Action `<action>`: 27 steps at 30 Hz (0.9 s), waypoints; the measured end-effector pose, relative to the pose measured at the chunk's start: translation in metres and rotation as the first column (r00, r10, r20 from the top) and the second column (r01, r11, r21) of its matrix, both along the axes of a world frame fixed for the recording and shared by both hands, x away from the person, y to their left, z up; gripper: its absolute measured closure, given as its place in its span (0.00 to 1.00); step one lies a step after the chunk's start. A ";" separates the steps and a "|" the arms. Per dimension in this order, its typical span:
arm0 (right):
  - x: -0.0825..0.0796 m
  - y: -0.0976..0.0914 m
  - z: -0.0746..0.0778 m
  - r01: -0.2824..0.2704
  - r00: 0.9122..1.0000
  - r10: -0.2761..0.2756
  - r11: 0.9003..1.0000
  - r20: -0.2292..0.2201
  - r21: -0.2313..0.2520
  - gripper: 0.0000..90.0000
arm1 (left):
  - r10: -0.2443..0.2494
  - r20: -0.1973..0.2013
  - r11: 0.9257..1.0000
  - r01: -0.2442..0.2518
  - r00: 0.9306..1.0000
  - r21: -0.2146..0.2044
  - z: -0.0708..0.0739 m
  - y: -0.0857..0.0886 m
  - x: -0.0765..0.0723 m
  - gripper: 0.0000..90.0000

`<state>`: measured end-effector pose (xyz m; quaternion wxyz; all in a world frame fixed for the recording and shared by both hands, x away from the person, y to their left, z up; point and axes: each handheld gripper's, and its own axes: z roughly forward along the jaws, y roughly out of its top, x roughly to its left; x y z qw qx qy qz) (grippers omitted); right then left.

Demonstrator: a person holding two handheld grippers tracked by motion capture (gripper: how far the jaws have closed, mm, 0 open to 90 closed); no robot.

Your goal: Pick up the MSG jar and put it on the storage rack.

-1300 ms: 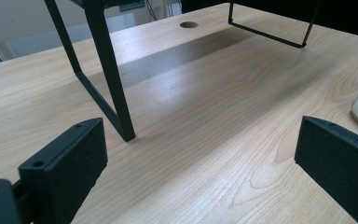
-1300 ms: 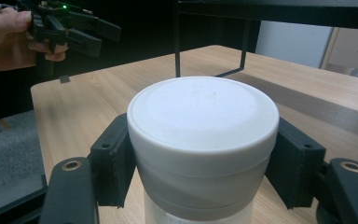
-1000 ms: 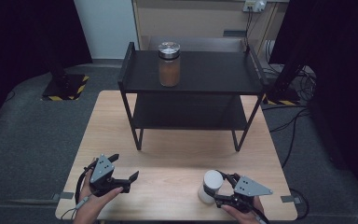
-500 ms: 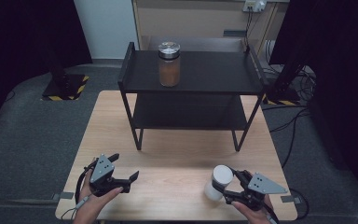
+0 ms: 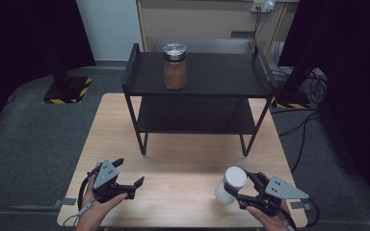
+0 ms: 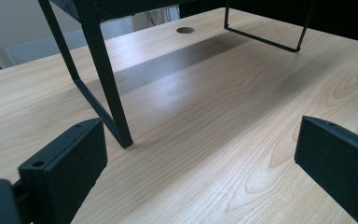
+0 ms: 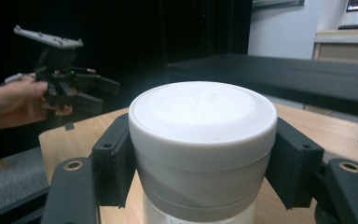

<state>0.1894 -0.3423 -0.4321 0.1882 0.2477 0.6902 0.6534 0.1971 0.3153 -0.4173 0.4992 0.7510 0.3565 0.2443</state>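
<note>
Two grippers in play. High view: right gripper [image 5: 241, 192] clamped on the white container [image 5: 231, 184] near the table's [image 5: 192, 168] front right edge, and vs a sec ago the container is tipped and carried a bit right and up, no longer standing flat on the wood. So it's off the table, lift underway; prob headed for the black rack [image 5: 197, 91], where a brown jar [image 5: 175, 66] w/ metal lid already stands on the top shelf. Left gripper [image 5: 125, 179] sits at front left, same spot as before, jaws spread wide, nothing in them.

Left gripper view: both black jaws far apart, bare wood between, rack leg [image 6: 103, 79] just ahead. Idle.

Right gripper view: jaws pressed on both sides of the container [image 7: 203, 144], just under its lid; grip looks square, lid on. Left gripper [image 7: 81, 91] seen farther off in the other hand [image 7: 9, 100].
</note>
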 end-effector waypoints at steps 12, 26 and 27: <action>-0.001 -0.006 0.032 0.026 0.999 -0.026 0.999 0.024 0.023 0.38 | -0.008 -0.004 1.000 0.008 1.000 -0.003 0.001 0.003 -0.001 0.01; 0.007 0.000 0.077 0.067 0.997 -0.067 0.998 0.032 0.006 0.38 | -0.010 -0.016 1.000 0.010 1.000 0.019 -0.001 0.005 -0.001 0.01; 0.007 0.000 0.079 0.069 0.997 -0.069 0.998 0.034 0.005 0.38 | -0.010 -0.015 1.000 0.010 1.000 0.019 -0.001 0.005 -0.001 0.01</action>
